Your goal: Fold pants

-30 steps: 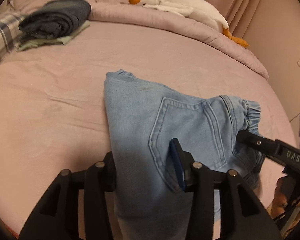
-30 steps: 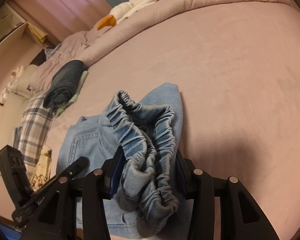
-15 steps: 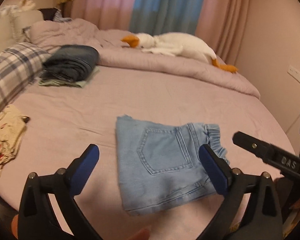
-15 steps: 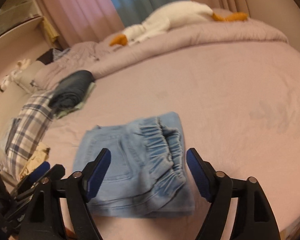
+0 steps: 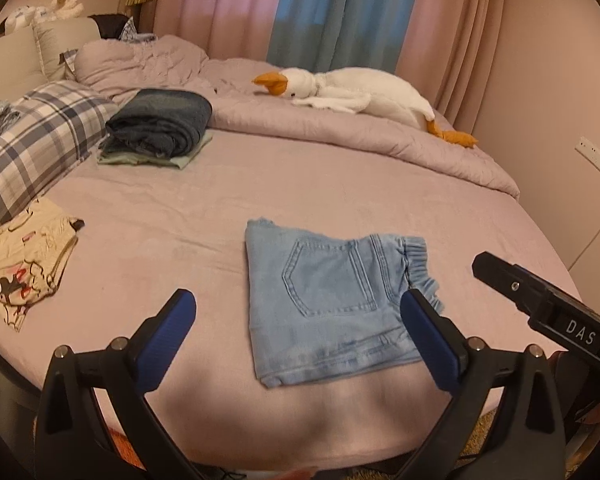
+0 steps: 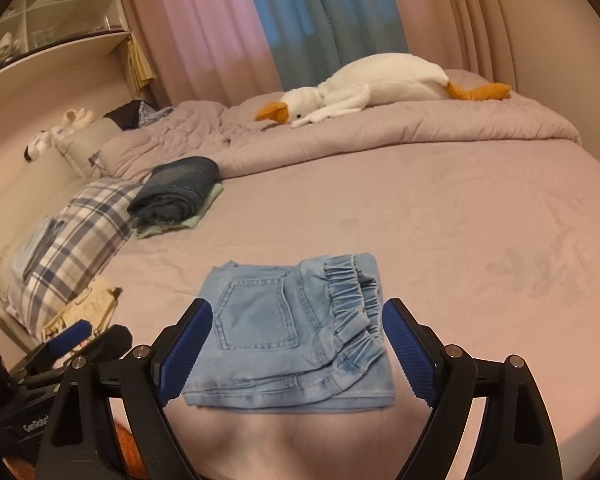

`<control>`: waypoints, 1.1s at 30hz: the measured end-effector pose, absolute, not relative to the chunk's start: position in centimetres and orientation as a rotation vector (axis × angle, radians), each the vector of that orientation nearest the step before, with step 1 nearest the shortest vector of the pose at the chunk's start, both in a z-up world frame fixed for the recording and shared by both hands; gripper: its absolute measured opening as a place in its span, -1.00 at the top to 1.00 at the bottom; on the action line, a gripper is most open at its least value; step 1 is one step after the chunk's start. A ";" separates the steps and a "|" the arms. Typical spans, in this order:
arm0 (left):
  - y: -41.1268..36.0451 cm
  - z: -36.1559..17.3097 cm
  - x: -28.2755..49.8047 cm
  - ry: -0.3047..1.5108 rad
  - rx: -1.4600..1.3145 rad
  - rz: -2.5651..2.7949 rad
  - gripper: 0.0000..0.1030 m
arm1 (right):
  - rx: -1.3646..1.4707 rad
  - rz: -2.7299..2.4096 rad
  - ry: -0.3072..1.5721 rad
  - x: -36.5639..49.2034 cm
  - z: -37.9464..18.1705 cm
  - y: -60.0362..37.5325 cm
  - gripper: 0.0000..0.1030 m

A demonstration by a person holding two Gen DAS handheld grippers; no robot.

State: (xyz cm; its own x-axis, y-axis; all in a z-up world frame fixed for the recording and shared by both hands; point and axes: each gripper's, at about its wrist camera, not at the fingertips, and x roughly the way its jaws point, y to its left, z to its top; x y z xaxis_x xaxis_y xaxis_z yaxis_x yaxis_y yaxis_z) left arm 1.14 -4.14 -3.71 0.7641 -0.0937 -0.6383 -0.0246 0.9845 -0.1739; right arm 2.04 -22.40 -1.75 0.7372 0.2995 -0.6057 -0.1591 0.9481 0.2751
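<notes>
Light blue denim pants (image 5: pixel 324 280) lie folded into a small flat rectangle on the pink bed (image 5: pixel 340 192), back pocket up and elastic waistband on the right. My left gripper (image 5: pixel 298 298) hovers above their near edge, open wide, its blue pads off the cloth. My right gripper (image 6: pixel 298 304) hangs over the same pants (image 6: pixel 268 320); its jaws are opening and the pads (image 6: pixel 186 352) press on nothing. One black finger of the right gripper (image 5: pixel 540 304) shows at the right of the left wrist view.
Folded dark jeans (image 5: pixel 160 124) on a green garment sit at the back left beside a plaid pillow (image 5: pixel 32 148). A cream cartoon-print garment (image 5: pixel 20 264) lies at the left edge. A white goose plush (image 5: pixel 352 92) rests on the bunched duvet (image 5: pixel 340 140). The bed's near edge runs just below the pants.
Both grippers let go of the denim, opened wide and rose back from it. The pants now lie flat and folded on the bed.
</notes>
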 end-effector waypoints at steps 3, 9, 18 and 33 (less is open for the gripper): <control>-4.4 -3.6 0.7 0.706 -0.173 -0.046 -0.99 | 0.197 0.238 0.697 1.7 -1.6 -22.3 -0.69; -4.8 -3.6 0.1 0.714 -0.170 -0.044 -0.99 | 0.162 0.200 0.700 1.0 -1.7 -22.2 -0.69; -4.8 -3.4 -0.6 0.712 -0.177 -0.042 -0.99 | 0.152 0.177 0.706 0.5 -1.7 -22.3 -0.69; -4.7 -3.3 -0.9 0.711 -0.166 -0.038 -0.98 | 0.145 0.174 0.713 0.0 -1.7 -21.9 -0.70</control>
